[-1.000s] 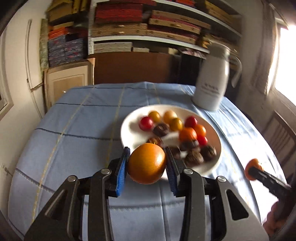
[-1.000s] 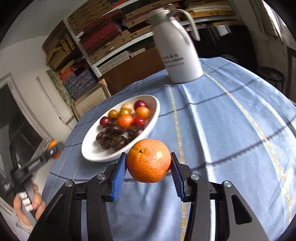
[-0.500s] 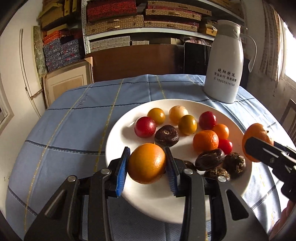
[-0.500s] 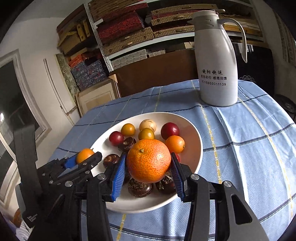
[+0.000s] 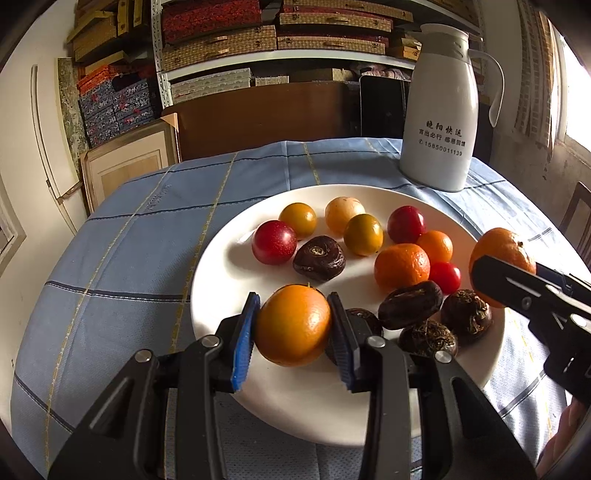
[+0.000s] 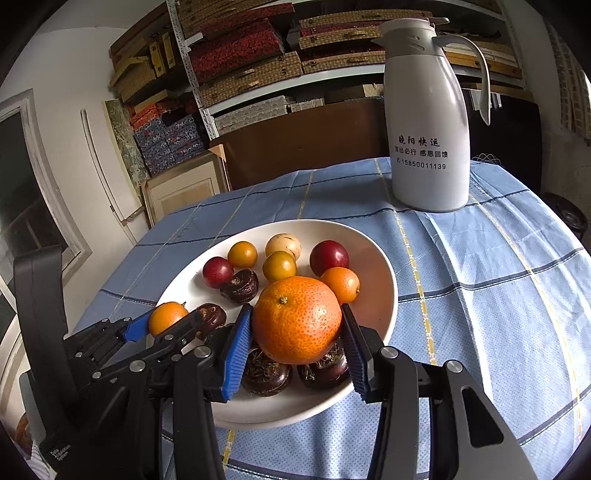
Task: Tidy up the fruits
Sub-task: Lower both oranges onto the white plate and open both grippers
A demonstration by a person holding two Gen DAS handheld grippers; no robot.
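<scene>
A white plate (image 5: 229, 266) on the blue checked cloth holds several small fruits: red, yellow and orange ones and dark brown ones. My left gripper (image 5: 293, 330) is shut on a smooth orange (image 5: 291, 325) and holds it over the plate's near left part. My right gripper (image 6: 297, 334) is shut on a larger speckled orange (image 6: 297, 319) over the plate's (image 6: 384, 280) near right side, above dark brown fruits (image 6: 266, 373). The right gripper's orange also shows in the left wrist view (image 5: 500, 249), and the left one's in the right wrist view (image 6: 166, 317).
A tall white thermos jug (image 5: 439, 122) stands on the cloth behind the plate to the right; it also shows in the right wrist view (image 6: 428, 122). Shelves with stacked boxes (image 5: 229, 33) and a wooden cabinet (image 5: 122, 170) lie beyond the table.
Both grippers have moved forward with their oranges, from short of the plate to over it. The plate and jug look nearer and larger.
</scene>
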